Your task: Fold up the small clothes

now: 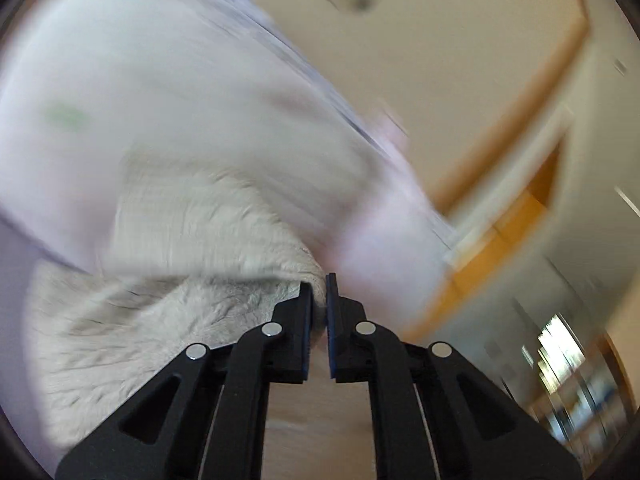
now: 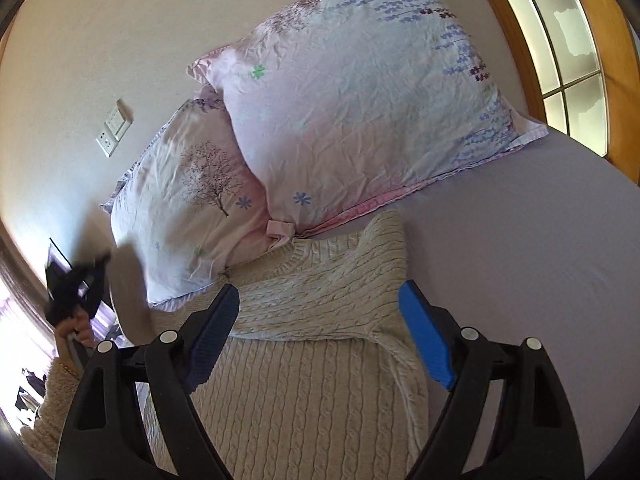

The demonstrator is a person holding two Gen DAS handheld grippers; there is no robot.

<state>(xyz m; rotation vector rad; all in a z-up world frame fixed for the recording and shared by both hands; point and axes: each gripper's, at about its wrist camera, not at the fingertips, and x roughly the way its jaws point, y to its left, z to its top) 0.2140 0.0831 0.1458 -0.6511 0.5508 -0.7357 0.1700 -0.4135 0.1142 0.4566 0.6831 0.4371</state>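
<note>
A cream cable-knit sweater (image 2: 312, 360) lies on the lilac bed sheet (image 2: 520, 280), one sleeve folded across its chest. My right gripper (image 2: 320, 320) is open just above the sweater, its blue pads (image 2: 424, 336) on either side of the folded sleeve. My left gripper (image 1: 319, 304) is shut on a corner of the sweater (image 1: 168, 320) and holds it lifted; that view is blurred by motion. In the right wrist view the left gripper (image 2: 80, 284) shows as a dark blurred shape at the left edge.
Two floral pillows (image 2: 360, 92) (image 2: 192, 200) lie at the head of the bed, touching the sweater's collar. A cream wall with a switch plate (image 2: 114, 128) is behind. A wooden-framed window (image 2: 560, 48) is at the upper right.
</note>
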